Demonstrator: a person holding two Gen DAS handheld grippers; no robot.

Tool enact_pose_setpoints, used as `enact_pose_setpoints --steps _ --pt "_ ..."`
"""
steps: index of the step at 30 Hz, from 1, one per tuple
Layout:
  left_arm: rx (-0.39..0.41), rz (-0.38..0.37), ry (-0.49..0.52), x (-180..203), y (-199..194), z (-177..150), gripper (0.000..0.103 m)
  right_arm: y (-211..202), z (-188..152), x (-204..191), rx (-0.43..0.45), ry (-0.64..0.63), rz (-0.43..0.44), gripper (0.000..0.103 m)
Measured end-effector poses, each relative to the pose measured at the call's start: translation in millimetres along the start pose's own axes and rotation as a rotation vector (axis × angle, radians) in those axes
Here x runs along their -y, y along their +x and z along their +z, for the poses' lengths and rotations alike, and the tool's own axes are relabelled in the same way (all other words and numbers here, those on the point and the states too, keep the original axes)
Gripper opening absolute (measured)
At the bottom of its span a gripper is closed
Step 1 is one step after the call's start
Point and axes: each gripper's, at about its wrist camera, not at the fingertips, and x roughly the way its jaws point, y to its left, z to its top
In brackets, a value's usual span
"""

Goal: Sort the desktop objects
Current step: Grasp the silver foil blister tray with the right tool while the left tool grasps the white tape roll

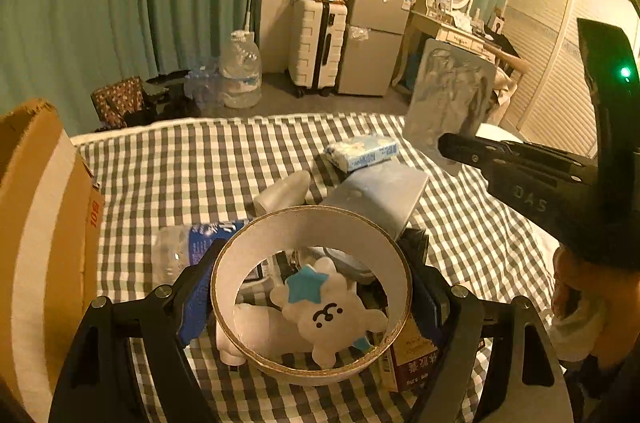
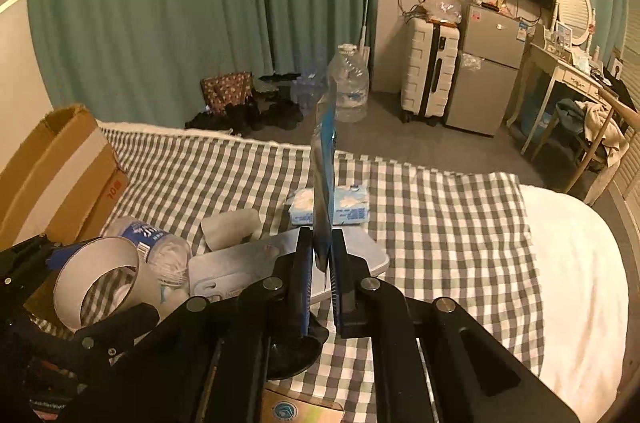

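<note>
My left gripper (image 1: 310,287) is shut on a wide cardboard tape ring (image 1: 280,227), held above the checkered cloth; the ring also shows in the right wrist view (image 2: 68,283). Through the ring I see a white plush bear (image 1: 336,319) with a blue star. My right gripper (image 2: 322,255) is shut on a flat blister pack (image 2: 324,159), held upright and seen edge-on; its silver back shows in the left wrist view (image 1: 448,103). On the cloth lie a tissue pack (image 1: 362,151), a white cup (image 1: 282,191), a grey flat case (image 1: 380,195) and a water bottle (image 2: 156,247).
An open cardboard box (image 1: 44,207) stands at the left edge of the bed. A small brown carton (image 1: 412,363) lies under the left gripper. Beyond the bed are a large water jug (image 1: 240,71), a white suitcase (image 1: 316,43) and a small fridge (image 1: 374,39).
</note>
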Motion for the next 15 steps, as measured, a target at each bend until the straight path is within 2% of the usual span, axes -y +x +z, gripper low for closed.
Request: enact_pose_setpoints --steps 8,15 --pt "0.093 0.047 0.019 6.4 -28.4 10.6 0.083 -34.9 5.0 5.8 0.063 0.016 -0.025 0.007" --pt "0.190 0.080 0.040 9.9 -62.4 22.8 0.083 -71.3 -3.3 6.4 0.103 0.051 -0.058 0.007"
